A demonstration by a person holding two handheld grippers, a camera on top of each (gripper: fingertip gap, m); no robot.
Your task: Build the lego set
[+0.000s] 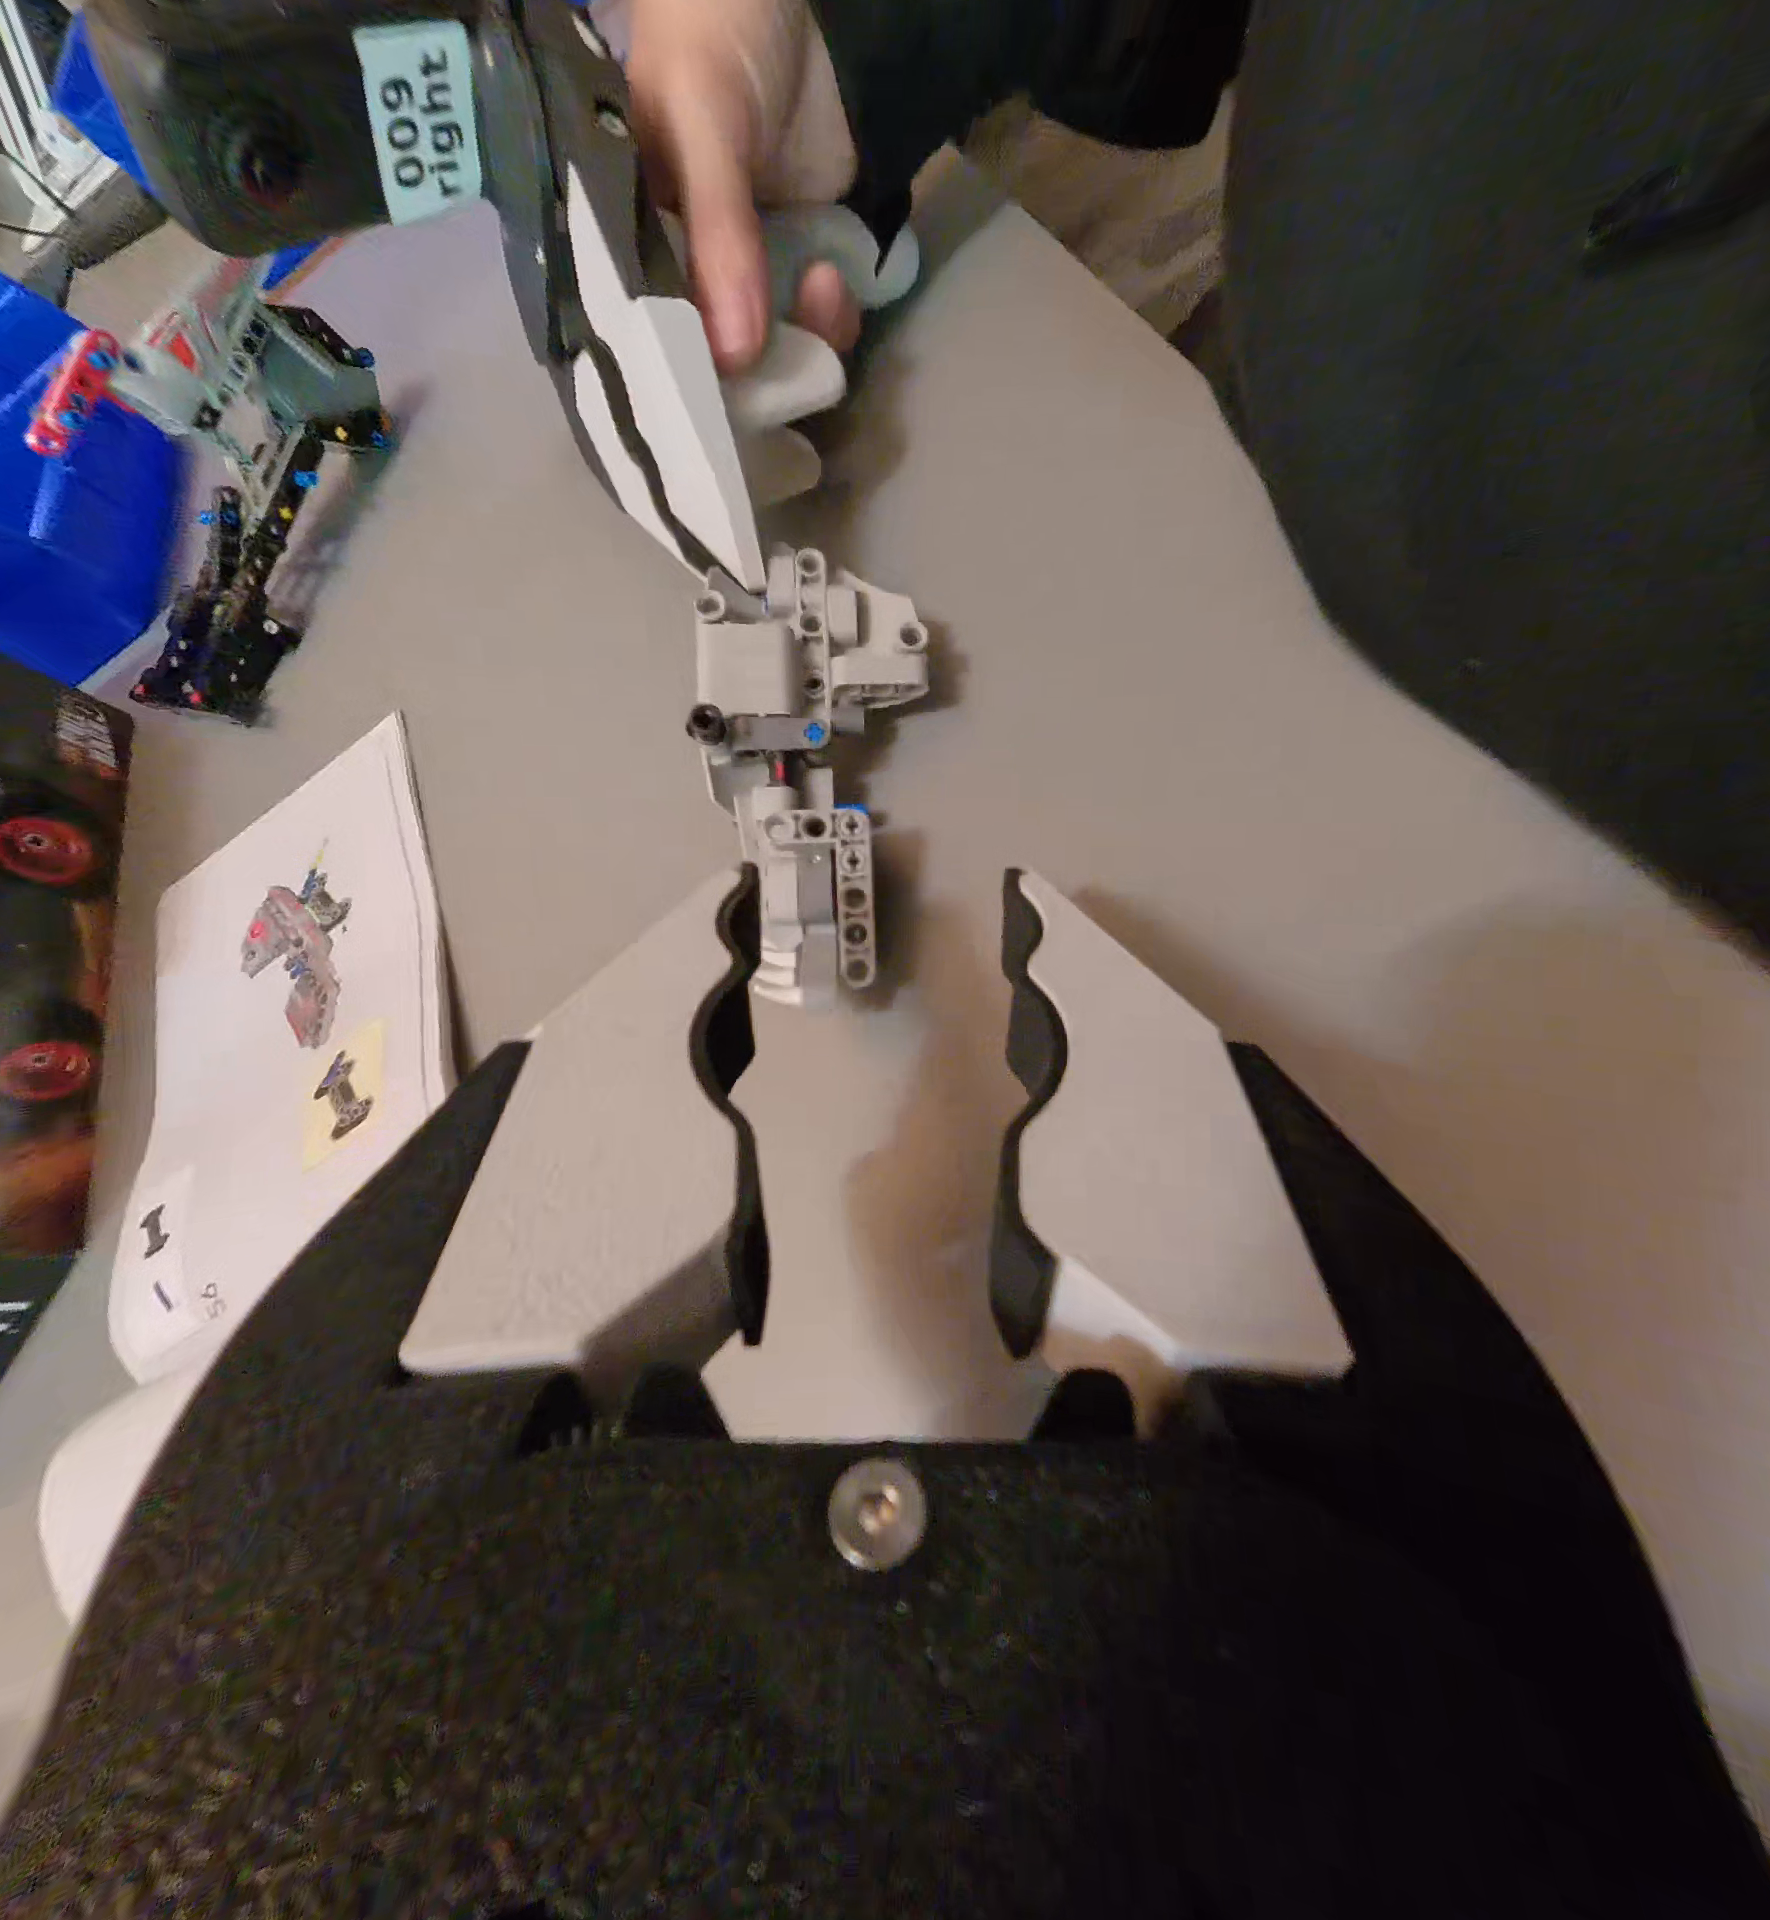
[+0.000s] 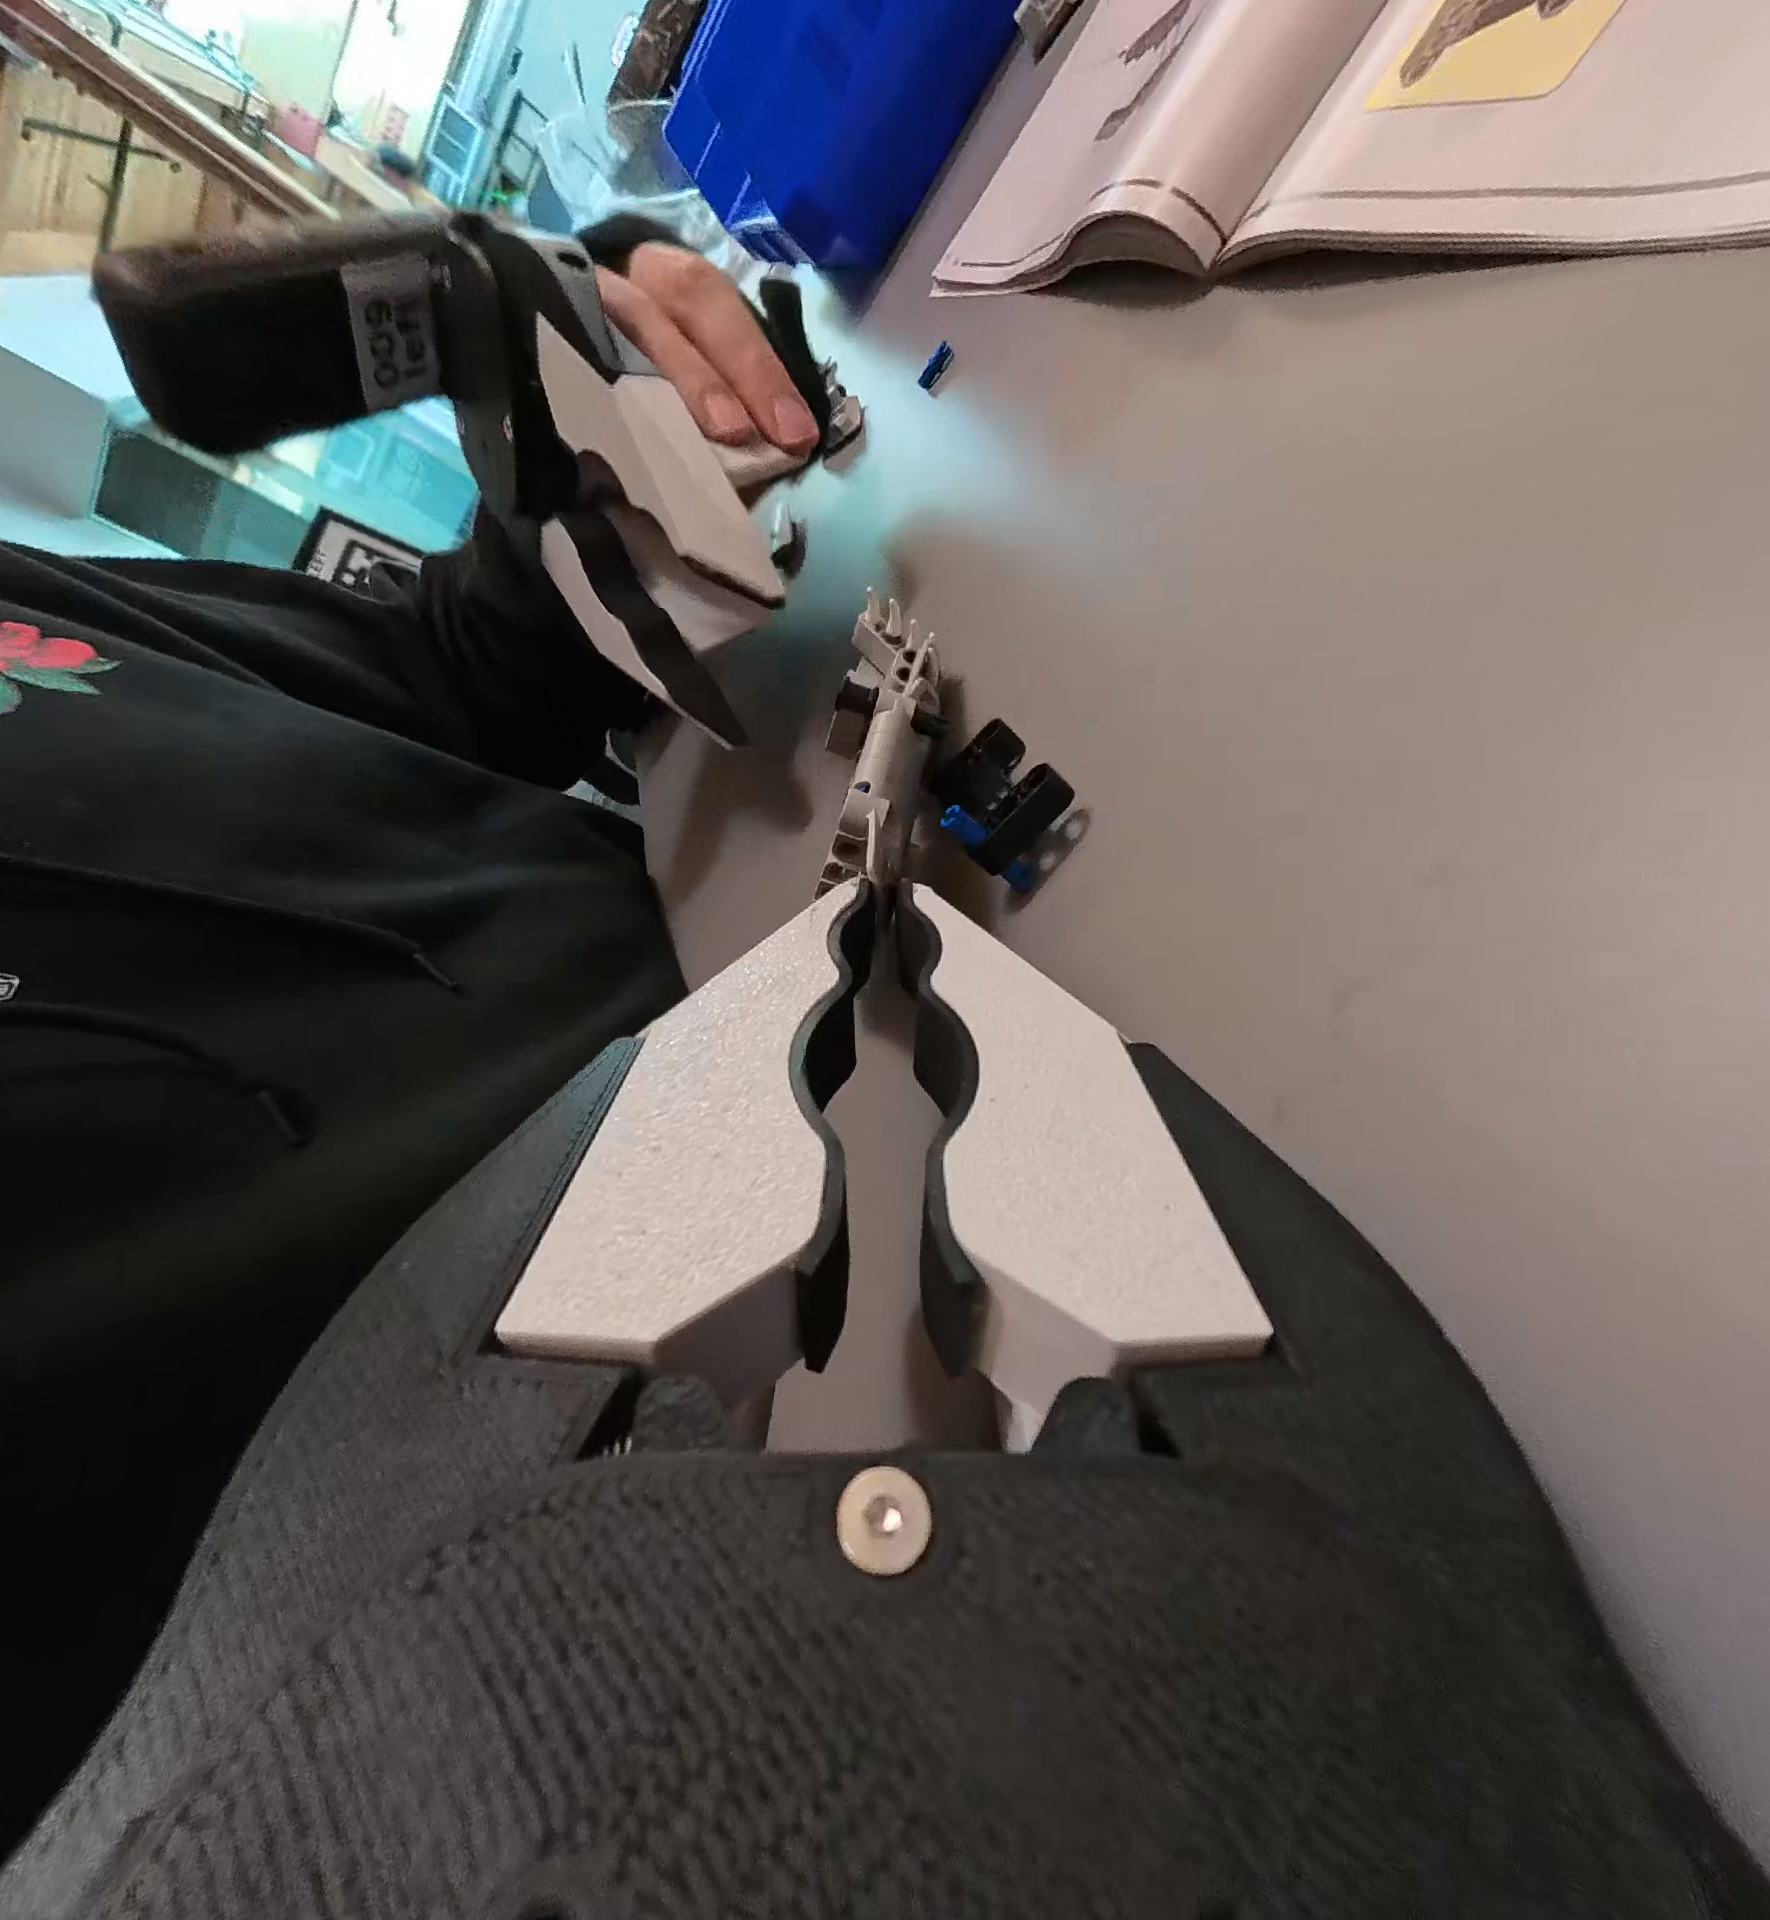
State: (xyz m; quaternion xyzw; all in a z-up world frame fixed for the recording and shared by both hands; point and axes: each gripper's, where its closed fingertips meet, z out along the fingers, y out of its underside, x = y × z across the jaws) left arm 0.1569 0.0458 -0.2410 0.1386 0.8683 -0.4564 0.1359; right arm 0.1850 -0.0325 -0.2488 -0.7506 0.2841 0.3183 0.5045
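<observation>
1. While the grey lego assembly (image 1: 808,769) lay on the grey table (image 1: 1120,727), it was flanked at nine o'clock in the left wrist view by an open instruction booklet (image 1: 299,1029), with a dark printed box (image 1: 8,935) just beyond the booklet at the frame's edge.
2. At ten o'clock a larger, partly built lego model (image 1: 247,488) was seen standing beside a blue bin (image 1: 19,499), well apart from the assembly.
3. In the right wrist view a small black piece with blue pins (image 2: 1016,810) was found lying just beside the assembly (image 2: 886,748), at its three o'clock side, and a lone blue pin (image 2: 933,364) lay farther off toward twelve o'clock.
4. A dark sleeve and torso (image 1: 1483,416) were seen filling the two o'clock quarter of the left wrist view.
5. The assembly's long axis was laid from twelve to six o'clock in the left wrist view, the broad holed block at twelve and the narrow beam end at six.
6. The left gripper (image 1: 876,935) was held with its fingers wide apart, the narrow end of the assembly lying between the tips, close against the nine o'clock finger; contact could not be judged.
7. The right gripper (image 2: 886,894) was seen with its fingertips drawn together on the assembly's broad end, and a hand (image 1: 746,177) was wrapped around its grey handle.
</observation>
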